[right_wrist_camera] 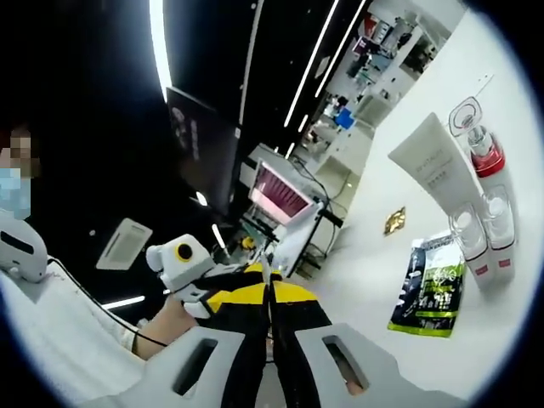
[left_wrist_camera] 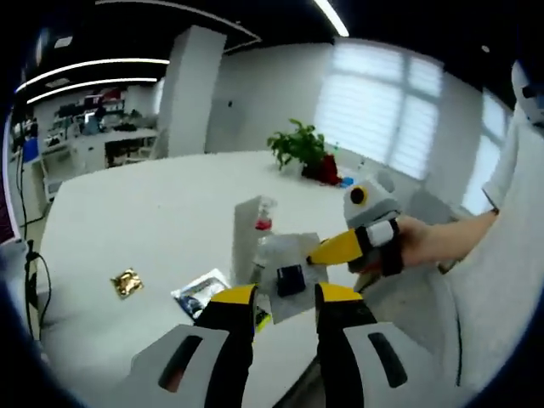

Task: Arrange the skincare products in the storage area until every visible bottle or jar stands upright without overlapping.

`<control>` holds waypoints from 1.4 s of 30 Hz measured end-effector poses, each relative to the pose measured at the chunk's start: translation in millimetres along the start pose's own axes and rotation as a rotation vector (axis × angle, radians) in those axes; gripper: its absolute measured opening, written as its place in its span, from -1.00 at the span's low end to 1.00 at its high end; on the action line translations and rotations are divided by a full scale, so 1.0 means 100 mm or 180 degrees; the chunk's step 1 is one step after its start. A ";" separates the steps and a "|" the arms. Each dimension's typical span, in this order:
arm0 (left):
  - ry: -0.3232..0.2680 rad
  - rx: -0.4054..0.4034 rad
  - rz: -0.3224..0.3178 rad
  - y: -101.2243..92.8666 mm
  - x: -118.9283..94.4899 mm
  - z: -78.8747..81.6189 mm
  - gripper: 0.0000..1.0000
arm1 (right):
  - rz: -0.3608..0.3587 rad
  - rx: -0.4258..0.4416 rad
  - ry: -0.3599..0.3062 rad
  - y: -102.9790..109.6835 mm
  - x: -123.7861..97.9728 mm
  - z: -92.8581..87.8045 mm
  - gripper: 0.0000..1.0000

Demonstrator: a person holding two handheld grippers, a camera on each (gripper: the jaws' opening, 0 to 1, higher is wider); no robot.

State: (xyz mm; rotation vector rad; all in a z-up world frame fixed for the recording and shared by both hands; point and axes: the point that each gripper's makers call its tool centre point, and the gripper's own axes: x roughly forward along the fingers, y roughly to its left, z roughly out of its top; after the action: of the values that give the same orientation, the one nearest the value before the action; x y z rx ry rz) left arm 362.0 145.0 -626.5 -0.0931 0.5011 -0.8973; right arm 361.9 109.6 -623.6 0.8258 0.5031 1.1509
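- Left gripper: jaws apart around a clear packet; gold sachet at 9 o'clock.
- White bench: tube and bottles at 3 o'clock in the right gripper view.
- Right gripper: jaws together.

A lab or open office is showing: a big white table, cluttered workbenches, a monitor, strip ceiling lights, blinded windows.

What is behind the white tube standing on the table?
Behind the white tube stands a clear-capped bottle with a red collar. Its lower part is hidden by the tube, so whatever sits beyond it can't be seen.
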 end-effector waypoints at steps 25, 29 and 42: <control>0.0147 -0.0487 0.0040 -0.08 0.05 -0.27 -0.86 | -0.0304 -0.0021 0.0118 -0.15 -0.03 -0.15 -0.98; 0.0145 -0.0739 0.0058 0.01 0.05 -0.33 -0.88 | -0.0364 -0.0089 0.0177 -0.18 -0.02 -0.17 -0.98; 0.0025 -0.1175 -0.0040 0.07 0.05 -0.41 -0.89 | -0.0561 -0.0583 0.0449 -0.32 -0.01 -0.27 -0.73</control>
State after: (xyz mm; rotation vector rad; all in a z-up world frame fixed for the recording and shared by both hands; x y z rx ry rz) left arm 350.9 151.2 -666.2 -0.4290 0.6702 -0.8094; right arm 360.6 111.5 -665.5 0.5337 0.5662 1.0785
